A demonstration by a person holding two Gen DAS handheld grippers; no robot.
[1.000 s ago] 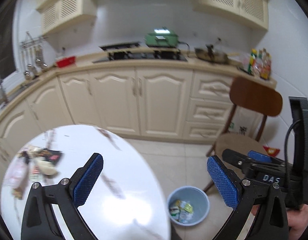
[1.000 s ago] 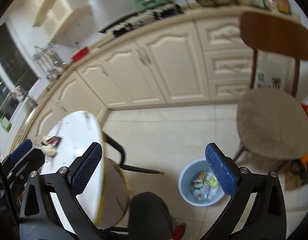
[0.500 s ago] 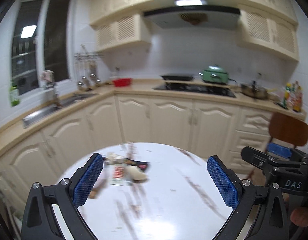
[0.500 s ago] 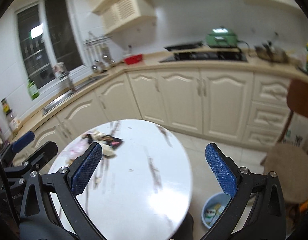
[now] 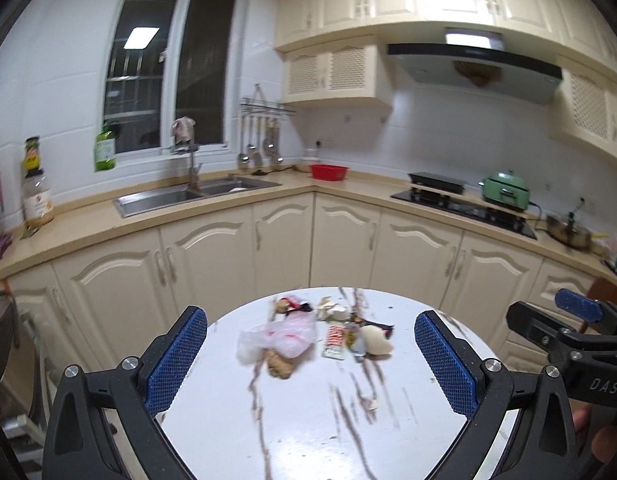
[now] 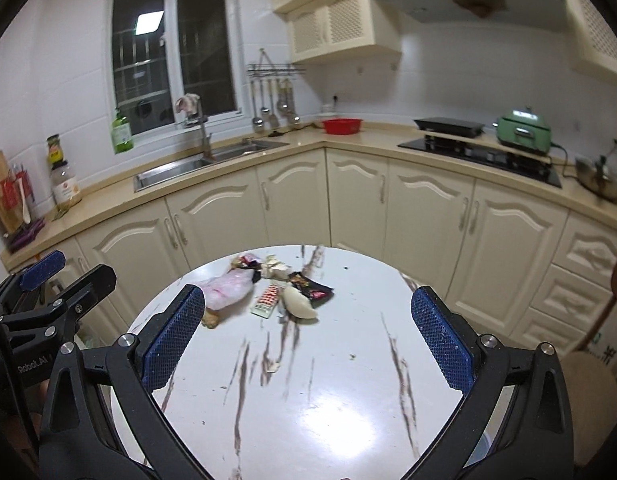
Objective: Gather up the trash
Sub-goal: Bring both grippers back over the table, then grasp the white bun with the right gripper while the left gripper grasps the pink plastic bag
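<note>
Trash lay in a loose cluster toward the far edge of the round white marble-patterned table (image 6: 328, 400). Crumpled translucent pink plastic bag (image 6: 228, 291) sat at the cluster's left; whether it held anything could not be told. A knobbly tan lump (image 5: 279, 366) touched its near side. Just right of the bag, a small flat red-and-white wrapper (image 6: 267, 300), then a pale cream rounded scrap (image 6: 299, 305), touching or nearly so. A black printed wrapper (image 6: 314, 288) lay behind the cream scrap. Crumpled beige paper (image 6: 277, 269) and a small red-and-black scrap (image 6: 246, 261) sat nearest the far edge. Near half of the table bare except for small crumbs.

Left gripper (image 5: 310, 360) hung above the near edge, blue-padded fingers (image 5: 176, 358) spread wide, nothing between them. Right gripper (image 6: 308, 334) likewise spread wide and empty, fingers (image 6: 440, 338) framing the cluster from the near side.

Beyond the table: cream cabinets, a stainless steel double sink (image 6: 204, 164) in the beige counter, contents unclear. Red plastic basin (image 6: 342, 125) stood at the counter's corner, inside not visible. Green lidded cooker (image 6: 524, 128) stood to the right beside the black hob (image 6: 480, 152).
</note>
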